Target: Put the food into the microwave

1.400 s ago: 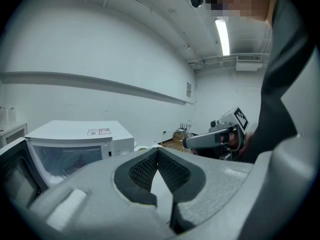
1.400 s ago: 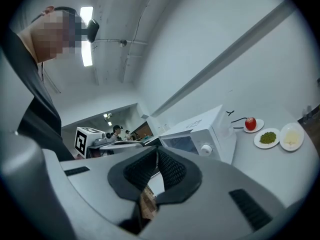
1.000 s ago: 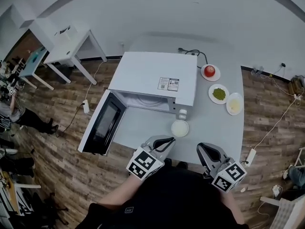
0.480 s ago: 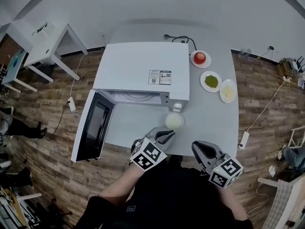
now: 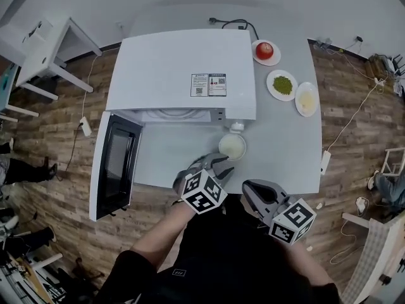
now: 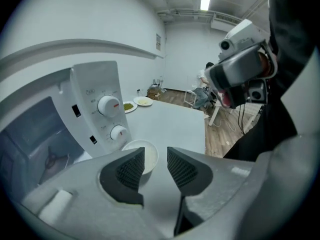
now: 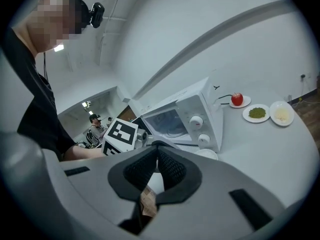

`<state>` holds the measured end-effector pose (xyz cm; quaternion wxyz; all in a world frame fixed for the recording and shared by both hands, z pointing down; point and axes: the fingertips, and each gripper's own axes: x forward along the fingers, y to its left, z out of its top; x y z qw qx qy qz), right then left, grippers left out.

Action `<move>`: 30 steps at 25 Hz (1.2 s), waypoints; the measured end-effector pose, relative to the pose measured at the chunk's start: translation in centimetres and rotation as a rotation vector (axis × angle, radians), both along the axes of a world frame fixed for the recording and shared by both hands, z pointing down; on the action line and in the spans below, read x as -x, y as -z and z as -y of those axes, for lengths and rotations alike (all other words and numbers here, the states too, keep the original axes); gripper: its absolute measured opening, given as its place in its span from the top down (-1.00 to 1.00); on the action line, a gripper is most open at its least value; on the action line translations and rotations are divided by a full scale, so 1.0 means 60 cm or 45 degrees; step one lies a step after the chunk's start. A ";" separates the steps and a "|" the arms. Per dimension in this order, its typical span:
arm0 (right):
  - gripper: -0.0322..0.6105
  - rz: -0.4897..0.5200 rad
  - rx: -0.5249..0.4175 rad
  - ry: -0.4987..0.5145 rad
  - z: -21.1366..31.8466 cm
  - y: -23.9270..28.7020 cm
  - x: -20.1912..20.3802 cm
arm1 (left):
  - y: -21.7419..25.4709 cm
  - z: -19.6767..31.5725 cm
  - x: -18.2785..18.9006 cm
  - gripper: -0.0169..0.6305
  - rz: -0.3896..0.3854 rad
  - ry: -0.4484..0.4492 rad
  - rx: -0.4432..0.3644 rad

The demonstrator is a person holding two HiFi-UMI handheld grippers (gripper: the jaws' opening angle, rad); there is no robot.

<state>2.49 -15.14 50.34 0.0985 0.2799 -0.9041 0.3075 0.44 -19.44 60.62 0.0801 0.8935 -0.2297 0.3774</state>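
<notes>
The left gripper point(image 5: 223, 165) is over the near edge of the table point(image 5: 285, 151), tilted down and pointing at the bowl point(image 5: 232, 147) just beyond its tips. Its marker cube faces up, and a bare forearm point(image 5: 161, 239) runs back from it to the lower left. Its jaws are opening. In the left gripper view nothing is between the pads point(image 6: 131, 170); the bowl point(image 6: 149, 156) shows just past the left one.

The right gripper point(image 5: 247, 187) hangs off the table's edge, close to the person's body, held nearer level and aimed at the table. Its jaws are together and empty.

The bowl sits on the table, touching or just beside the microwave point(image 5: 183, 68) below its knobs. The door point(image 5: 114, 166) is swung wide. Three plates lie well off at the far right: apple point(image 5: 264, 50), green food point(image 5: 282, 84), pale food point(image 5: 307, 99).
</notes>
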 end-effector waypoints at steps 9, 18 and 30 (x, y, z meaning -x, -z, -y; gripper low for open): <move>0.84 -0.015 0.088 -0.111 -0.005 -0.043 -0.028 | -0.087 0.010 -0.016 0.53 0.168 -0.157 -0.029; 0.84 -0.039 0.063 -0.155 -0.002 -0.033 -0.053 | -0.131 0.023 -0.047 0.53 0.258 -0.247 -0.048; 0.84 -0.051 0.001 -0.206 0.013 -0.004 -0.074 | -0.171 0.021 -0.046 0.52 0.487 -0.418 -0.216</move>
